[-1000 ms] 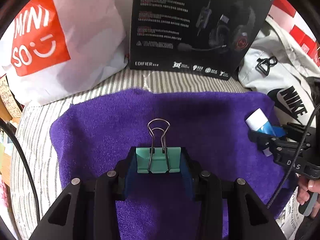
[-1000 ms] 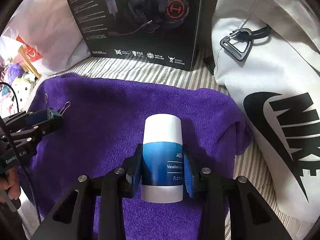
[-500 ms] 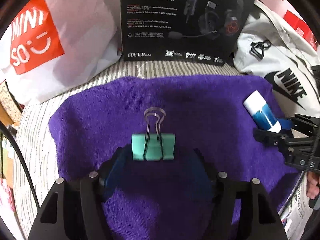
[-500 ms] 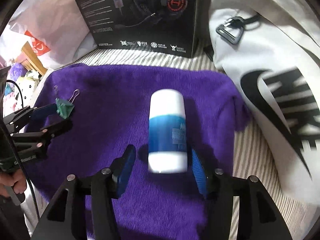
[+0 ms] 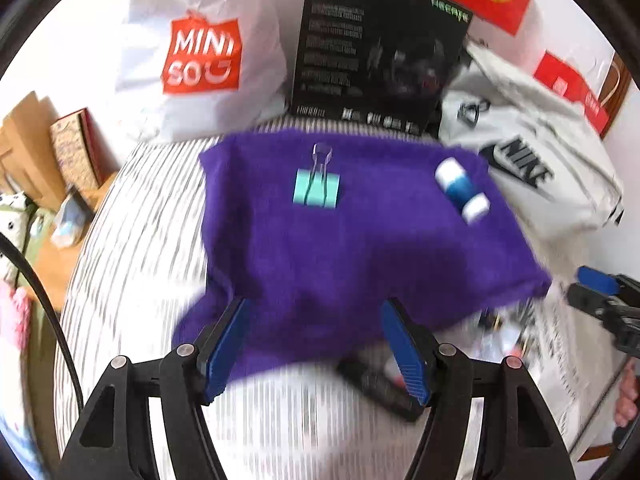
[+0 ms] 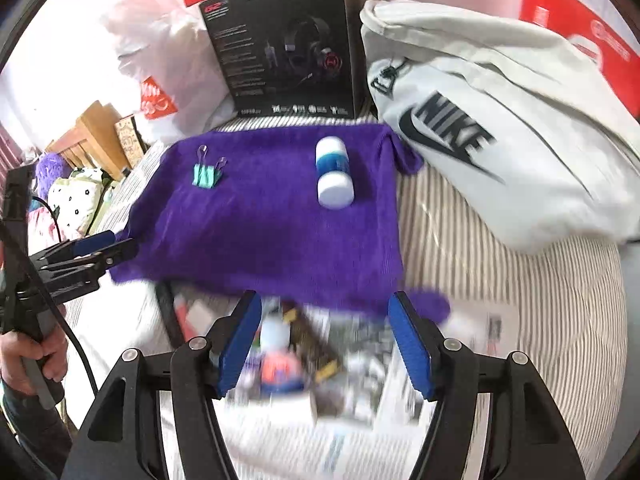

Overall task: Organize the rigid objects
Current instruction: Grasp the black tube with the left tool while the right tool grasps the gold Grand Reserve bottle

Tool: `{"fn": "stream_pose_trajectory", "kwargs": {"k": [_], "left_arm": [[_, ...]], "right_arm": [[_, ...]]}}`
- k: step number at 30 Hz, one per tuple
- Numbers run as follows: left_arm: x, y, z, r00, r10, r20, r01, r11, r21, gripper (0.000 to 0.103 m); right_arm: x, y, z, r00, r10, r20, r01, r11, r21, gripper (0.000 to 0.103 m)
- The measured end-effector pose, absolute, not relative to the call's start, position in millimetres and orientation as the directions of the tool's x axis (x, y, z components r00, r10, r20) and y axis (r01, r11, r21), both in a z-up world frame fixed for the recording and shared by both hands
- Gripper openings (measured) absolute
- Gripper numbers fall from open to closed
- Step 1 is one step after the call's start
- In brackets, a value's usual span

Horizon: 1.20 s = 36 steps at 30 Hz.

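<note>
**Both claws spread and empty, objects lying ahead on the purple towel**

Our left gripper (image 5: 314, 344) has its blue pads wide apart, nothing between them; it sits over the near edge of the purple towel (image 5: 340, 248). Ahead of it, well apart, the teal binder clip (image 5: 317, 193) lies flat on the towel, wire handles pointing away from us. To its right, near the towel's far right corner, the blue-and-white Vaseline tube (image 5: 462, 191) lies on its side.

Our right gripper (image 6: 324, 344) is likewise spread and empty, over blurred papers just short of the towel's near edge. The tube lies ahead, slightly left of its centre line, the clip further left.

Beyond the towel: black headset box (image 6: 288, 48), white Nike bag (image 6: 500, 120), Miniso bag (image 5: 200, 56), all on striped bedding (image 6: 500, 280).
</note>
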<state>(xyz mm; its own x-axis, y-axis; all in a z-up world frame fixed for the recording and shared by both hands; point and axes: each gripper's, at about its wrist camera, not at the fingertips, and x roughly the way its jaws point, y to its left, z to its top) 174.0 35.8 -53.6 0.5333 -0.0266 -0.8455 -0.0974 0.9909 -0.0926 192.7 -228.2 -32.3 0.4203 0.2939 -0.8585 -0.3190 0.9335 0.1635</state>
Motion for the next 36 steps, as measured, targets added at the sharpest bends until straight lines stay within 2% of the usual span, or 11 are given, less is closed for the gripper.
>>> {"fn": "stream_pose_trajectory", "kwargs": {"k": [5,11,19,28,31,33,34,35,36], "left_arm": [[149.5,25.1,-80.8,0.48,-0.058,-0.875,-0.118,0.984,-0.13,0.066],[151.1,0.6,-105.4,0.422,-0.059,-0.905,-0.119,0.986,-0.12,0.067],[146.3,-22.2,-108.2,0.42,0.04,-0.907,-0.072,0.997,0.01,0.07],[119.1,3.0,-105.6,0.422,0.024,-0.906,-0.085,0.996,-0.013,0.07],[121.7,-0.7,-107.0,0.437,0.044,-0.899,-0.077,0.997,0.011,0.062],[124.7,-4.6,-106.3,0.455,0.036,-0.89,-0.061,0.998,0.009,0.048],[126.4,-6.7,-105.8,0.462,0.035,-0.886,-0.055,0.998,0.01,0.046],[127.2,-8.2,-105.7,0.467,0.035,-0.884,-0.049,0.999,0.014,0.039],[127.4,-10.0,-105.1,0.476,0.025,-0.879,-0.035,0.999,0.009,0.027]], "right_arm": [[150.4,-236.8,-42.9,0.4,0.291,-0.869,-0.314,0.934,0.168,0.066],[120.0,-245.3,-54.2,0.371,0.319,-0.872,-0.289,0.932,0.218,0.066],[110.5,-245.6,-58.1,0.366,0.326,-0.871,-0.285,0.931,0.229,0.066],[115.3,-246.1,-68.6,0.348,0.332,-0.876,-0.287,0.928,0.238,0.066],[120.1,-245.8,-74.4,0.339,0.329,-0.881,-0.282,0.929,0.238,0.066],[123.5,-246.2,-76.4,0.342,0.324,-0.882,-0.28,0.931,0.234,0.066],[125.2,-246.6,-76.9,0.344,0.323,-0.881,-0.278,0.932,0.233,0.066],[128.2,-246.7,-77.3,0.35,0.323,-0.879,-0.279,0.932,0.231,0.066],[131.1,-245.8,-77.6,0.354,0.322,-0.878,-0.285,0.931,0.227,0.066]]}}
